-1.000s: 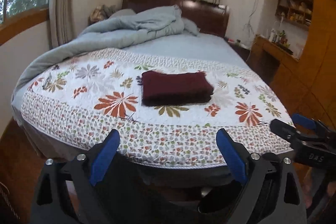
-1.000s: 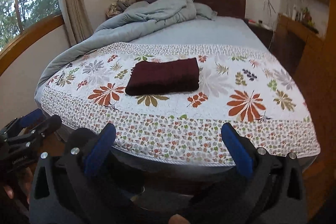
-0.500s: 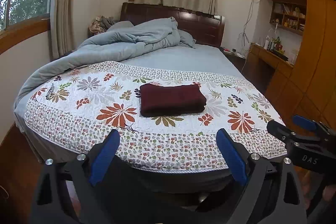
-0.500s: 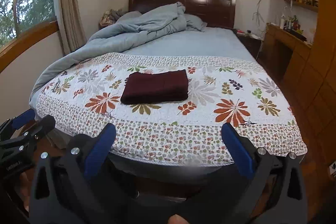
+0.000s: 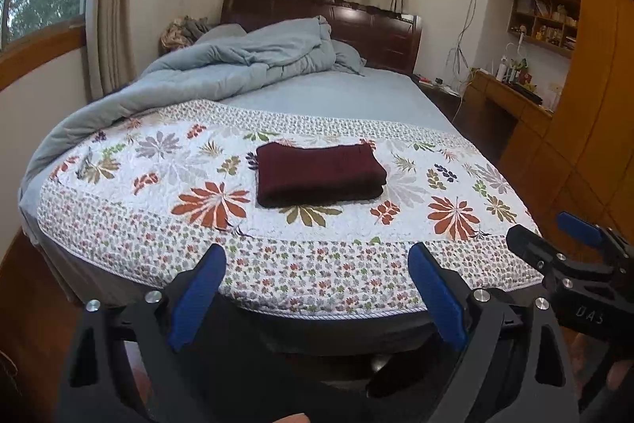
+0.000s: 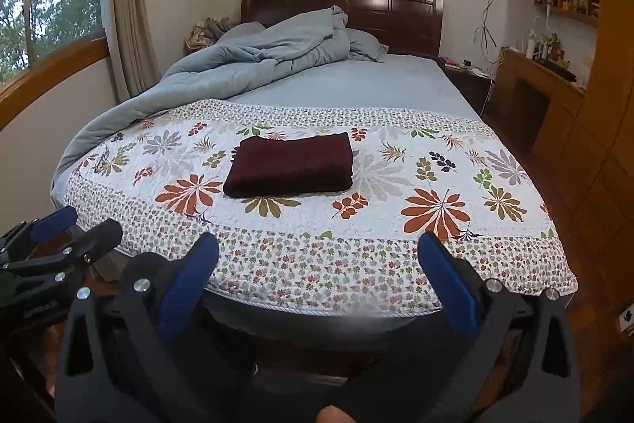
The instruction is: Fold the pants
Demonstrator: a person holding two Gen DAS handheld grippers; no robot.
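Observation:
The dark maroon pants [image 5: 319, 174] lie folded into a neat rectangle on the floral quilt [image 5: 158, 224] near the foot of the bed; they also show in the right wrist view [image 6: 291, 164]. My left gripper [image 5: 317, 288] is open and empty, held off the foot of the bed, well short of the pants. My right gripper [image 6: 317, 278] is open and empty too, beside the left one. The right gripper shows at the right edge of the left wrist view [image 5: 570, 248], and the left gripper shows at the left edge of the right wrist view [image 6: 59, 236].
A crumpled grey-blue duvet [image 5: 237, 66] lies at the head of the bed by the dark wooden headboard [image 5: 372, 26]. A wooden desk and shelves [image 5: 515, 94] stand on the right. A window and curtain [image 6: 119, 6] are on the left. Wooden floor surrounds the bed.
Both grippers have pulled back and up from the bed, so the bed and pants look smaller and more of the room shows. The pants have not moved.

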